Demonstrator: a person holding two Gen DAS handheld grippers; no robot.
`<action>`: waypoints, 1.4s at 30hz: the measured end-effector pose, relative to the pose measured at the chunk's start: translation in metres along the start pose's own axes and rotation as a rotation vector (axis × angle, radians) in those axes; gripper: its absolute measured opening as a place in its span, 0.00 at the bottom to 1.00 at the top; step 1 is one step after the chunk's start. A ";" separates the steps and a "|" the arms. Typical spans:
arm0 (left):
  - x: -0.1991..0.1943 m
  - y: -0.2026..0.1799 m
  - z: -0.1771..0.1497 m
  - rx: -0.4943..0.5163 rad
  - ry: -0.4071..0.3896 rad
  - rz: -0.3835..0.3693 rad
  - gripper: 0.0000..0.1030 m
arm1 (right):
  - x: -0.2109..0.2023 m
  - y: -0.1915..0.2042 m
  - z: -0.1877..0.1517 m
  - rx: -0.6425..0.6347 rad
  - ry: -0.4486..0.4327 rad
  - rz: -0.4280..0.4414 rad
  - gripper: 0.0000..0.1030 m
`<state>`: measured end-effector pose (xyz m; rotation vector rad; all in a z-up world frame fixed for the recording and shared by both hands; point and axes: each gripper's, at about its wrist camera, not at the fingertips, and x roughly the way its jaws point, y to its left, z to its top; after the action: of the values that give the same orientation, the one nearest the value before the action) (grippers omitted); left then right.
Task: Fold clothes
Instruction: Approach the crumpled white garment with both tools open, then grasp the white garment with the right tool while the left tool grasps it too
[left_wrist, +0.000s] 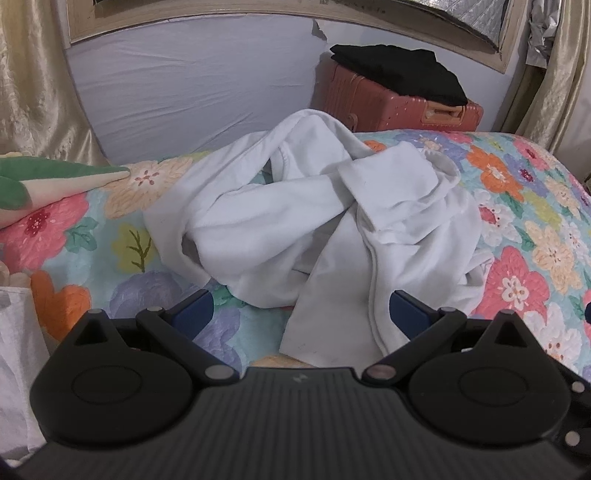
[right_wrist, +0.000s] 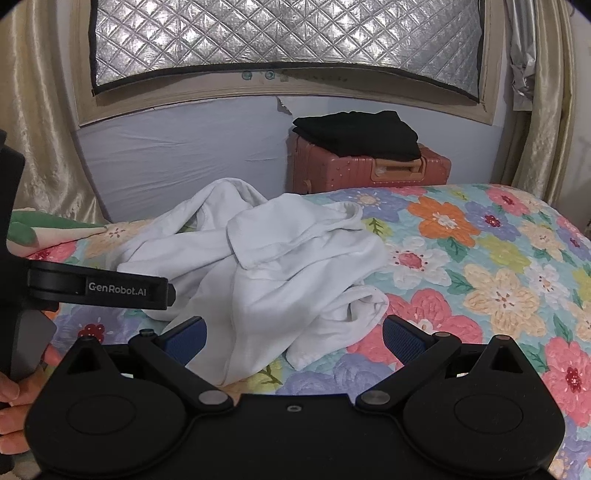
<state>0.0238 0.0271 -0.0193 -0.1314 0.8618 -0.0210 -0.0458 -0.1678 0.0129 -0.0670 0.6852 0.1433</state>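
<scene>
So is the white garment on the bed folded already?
No. The white garment lies crumpled in a heap on the floral quilt, layers twisted over each other.

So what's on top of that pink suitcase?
A folded stack of black clothes sits on the pink suitcase. It covers most of the lid, so anything underneath the stack is hidden.

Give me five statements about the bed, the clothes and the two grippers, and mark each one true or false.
1. The white garment lies crumpled on the floral bedspread. True.
2. The left gripper is clamped on the garment. False: its jaws stand open, holding nothing.
3. Folded black clothing sits on the pink suitcase. True.
4. The right gripper is shut. False: it is open.
5. The suitcase lies on the bed. False: it stands behind it, against the wall.
</scene>
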 end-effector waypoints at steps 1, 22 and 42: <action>0.000 0.000 0.000 -0.001 0.002 -0.002 1.00 | 0.000 0.000 0.000 0.001 0.000 0.001 1.00; 0.004 0.027 0.003 -0.127 -0.218 0.027 1.00 | 0.043 -0.021 -0.001 0.119 -0.008 0.034 1.00; 0.129 0.068 -0.004 -0.422 -0.016 -0.056 1.00 | 0.194 -0.113 -0.012 0.517 0.074 0.144 1.00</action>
<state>0.1024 0.0846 -0.1275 -0.5499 0.8371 0.1103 0.1127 -0.2597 -0.1181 0.4749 0.7828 0.0985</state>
